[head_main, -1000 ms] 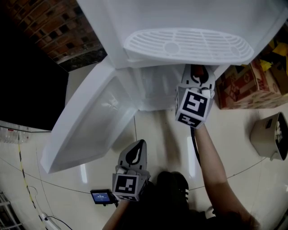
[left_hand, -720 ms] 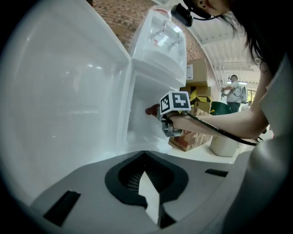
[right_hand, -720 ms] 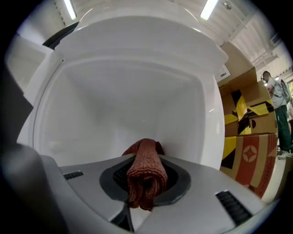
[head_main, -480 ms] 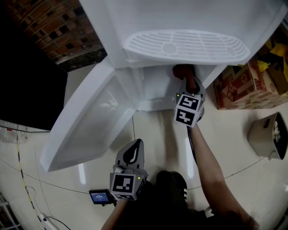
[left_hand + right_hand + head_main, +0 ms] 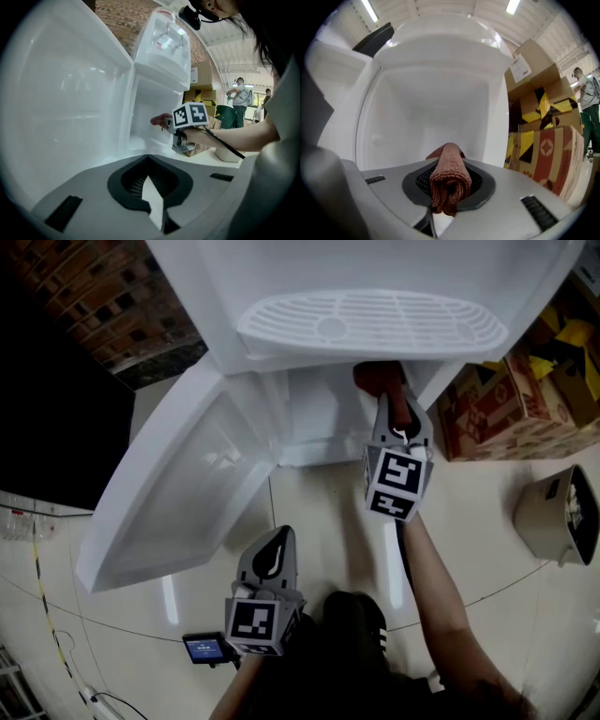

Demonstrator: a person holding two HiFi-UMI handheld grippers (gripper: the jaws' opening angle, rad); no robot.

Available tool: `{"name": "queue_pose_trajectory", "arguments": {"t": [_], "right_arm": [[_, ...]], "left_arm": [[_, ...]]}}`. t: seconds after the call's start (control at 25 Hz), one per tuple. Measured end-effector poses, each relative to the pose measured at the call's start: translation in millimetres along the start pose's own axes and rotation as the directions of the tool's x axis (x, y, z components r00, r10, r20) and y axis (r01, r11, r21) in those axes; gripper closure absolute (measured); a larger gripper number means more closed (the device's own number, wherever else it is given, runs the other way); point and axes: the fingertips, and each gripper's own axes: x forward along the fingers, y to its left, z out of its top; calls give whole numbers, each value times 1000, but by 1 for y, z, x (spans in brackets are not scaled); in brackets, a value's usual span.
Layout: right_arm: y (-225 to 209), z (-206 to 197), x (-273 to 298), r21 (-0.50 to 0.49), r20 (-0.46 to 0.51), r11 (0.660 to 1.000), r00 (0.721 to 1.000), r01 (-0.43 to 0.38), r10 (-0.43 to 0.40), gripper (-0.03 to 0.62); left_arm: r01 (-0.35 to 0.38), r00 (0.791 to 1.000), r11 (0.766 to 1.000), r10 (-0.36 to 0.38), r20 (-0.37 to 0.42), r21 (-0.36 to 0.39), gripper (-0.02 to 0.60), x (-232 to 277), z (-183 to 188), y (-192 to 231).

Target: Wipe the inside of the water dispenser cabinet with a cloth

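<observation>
The white water dispenser's lower cabinet (image 5: 319, 418) stands open below the slotted drip tray (image 5: 375, 324), its door (image 5: 178, 502) swung out to the left. My right gripper (image 5: 392, 404) is shut on a folded reddish-brown cloth (image 5: 378, 379) at the cabinet's mouth, near its right wall. In the right gripper view the cloth (image 5: 449, 180) sticks out between the jaws, facing the bare white interior (image 5: 436, 108). My left gripper (image 5: 279, 538) hangs low near my body, shut on nothing. The left gripper view shows its jaws closed (image 5: 150, 187), the door (image 5: 56, 103) beside them and the cloth (image 5: 161, 119) beyond.
Cardboard boxes (image 5: 497, 409) stand right of the dispenser, with a beige bin (image 5: 558, 517) nearer on the tiled floor. A small device with a blue screen (image 5: 204, 649) lies by my left side. A brick wall (image 5: 94, 296) is behind; a person (image 5: 241, 96) stands far off.
My right gripper has carried the cloth left and further under the drip tray, into the cabinet mouth, and turned its marker cube. The left gripper has barely moved.
</observation>
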Motion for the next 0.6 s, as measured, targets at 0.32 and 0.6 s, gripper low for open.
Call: {"name": "queue_pose_trajectory", "arguments": {"t": [0.32, 0.6], "right_arm": [[-39, 65, -20, 38, 155, 998, 987, 45, -50, 516], [-29, -51, -18, 4, -129, 1000, 991, 23, -22, 517]], "left_arm": [[8, 1000, 1000, -8, 10, 6, 601, 0, 3, -9], [6, 1000, 1000, -6, 9, 5, 601, -3, 4, -10]]}}
